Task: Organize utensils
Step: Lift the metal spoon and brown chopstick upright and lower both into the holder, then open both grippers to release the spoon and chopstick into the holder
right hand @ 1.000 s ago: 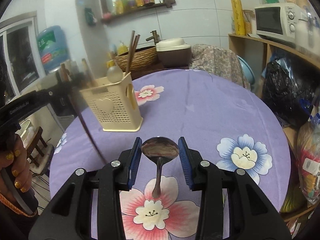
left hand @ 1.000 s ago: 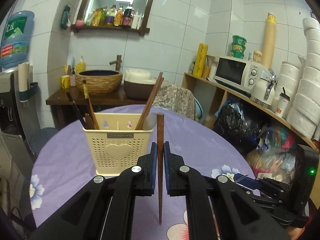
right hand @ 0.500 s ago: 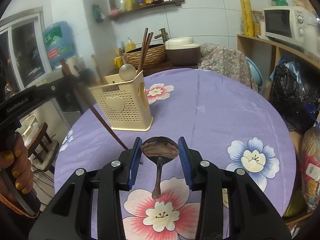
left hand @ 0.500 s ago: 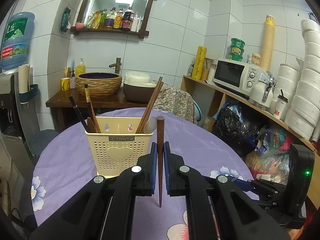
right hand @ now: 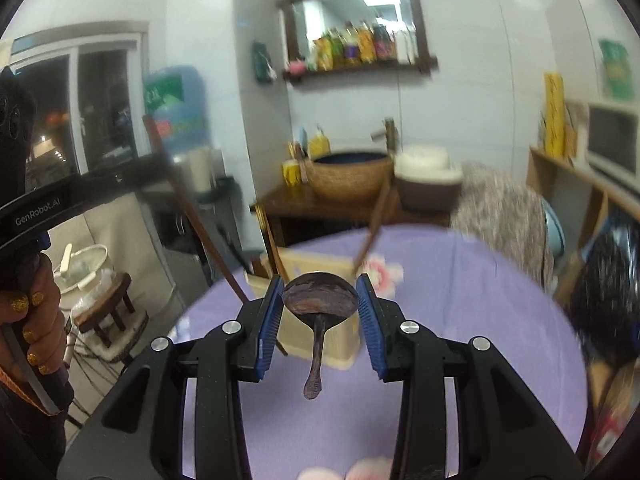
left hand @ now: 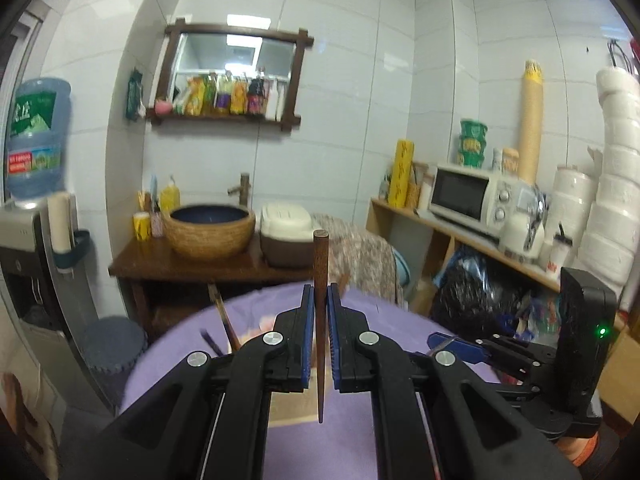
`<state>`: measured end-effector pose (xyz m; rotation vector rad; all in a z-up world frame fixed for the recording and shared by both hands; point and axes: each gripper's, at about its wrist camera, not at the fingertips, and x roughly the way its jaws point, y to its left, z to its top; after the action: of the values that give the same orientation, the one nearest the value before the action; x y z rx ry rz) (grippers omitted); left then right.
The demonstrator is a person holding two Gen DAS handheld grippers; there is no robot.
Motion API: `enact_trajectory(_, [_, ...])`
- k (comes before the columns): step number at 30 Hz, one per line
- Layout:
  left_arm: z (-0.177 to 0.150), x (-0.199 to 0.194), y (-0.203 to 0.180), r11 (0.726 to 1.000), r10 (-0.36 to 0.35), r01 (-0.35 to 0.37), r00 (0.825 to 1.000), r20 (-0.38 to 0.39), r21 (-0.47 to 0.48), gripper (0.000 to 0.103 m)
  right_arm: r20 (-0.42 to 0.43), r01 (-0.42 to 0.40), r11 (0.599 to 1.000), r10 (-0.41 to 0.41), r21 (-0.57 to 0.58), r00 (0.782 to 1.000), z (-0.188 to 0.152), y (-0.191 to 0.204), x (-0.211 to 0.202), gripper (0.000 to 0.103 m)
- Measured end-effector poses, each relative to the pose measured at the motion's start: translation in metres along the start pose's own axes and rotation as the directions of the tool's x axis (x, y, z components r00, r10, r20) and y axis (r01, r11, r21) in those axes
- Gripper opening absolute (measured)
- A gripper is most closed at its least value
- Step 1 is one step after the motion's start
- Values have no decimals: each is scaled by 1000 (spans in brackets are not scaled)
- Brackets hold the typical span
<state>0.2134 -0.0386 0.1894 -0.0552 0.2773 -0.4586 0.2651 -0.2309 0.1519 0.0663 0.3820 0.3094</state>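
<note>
Chopstick (left hand: 320, 320) upright in left gripper (left hand: 319, 312), spoon (right hand: 320, 304) across right gripper (right hand: 320, 312)

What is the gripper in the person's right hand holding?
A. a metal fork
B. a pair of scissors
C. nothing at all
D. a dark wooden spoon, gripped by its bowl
D: in the right wrist view the right gripper has its blue pads closed on the round bowl of a dark wooden spoon, whose handle hangs down over the purple tablecloth.

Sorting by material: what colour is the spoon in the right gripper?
Dark brown spoon, seemingly wooden; clearest in the right wrist view.
</note>
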Motion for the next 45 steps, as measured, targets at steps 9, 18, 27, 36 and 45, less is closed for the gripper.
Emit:
enact_trajectory(9, [45, 35, 21, 994, 110, -109, 992, 56, -24, 8, 39, 51, 997, -48, -64, 998, 55, 17, 66, 38])
enact_trajectory(18, [-15, 89, 39, 988, 150, -151, 988, -31, -34, 8, -82, 55, 994, -62, -94, 995, 0, 13, 129, 38])
enact_trajectory(27, [-53, 118, 49, 990, 133, -140, 978, -162, -31, 8, -153, 22, 985, -49, -172, 987, -31, 13, 153, 38])
enact_trajectory(36, [-65, 129, 55, 990, 123, -134, 967, -224, -34, 8, -182, 16, 972, -60, -233, 981, -37, 17, 161, 38])
enact_trajectory(45, [-59, 114, 54, 991, 112, -124, 975, -190, -50, 10, -139, 27, 975, -58, -220, 989, -35, 15, 149, 48])
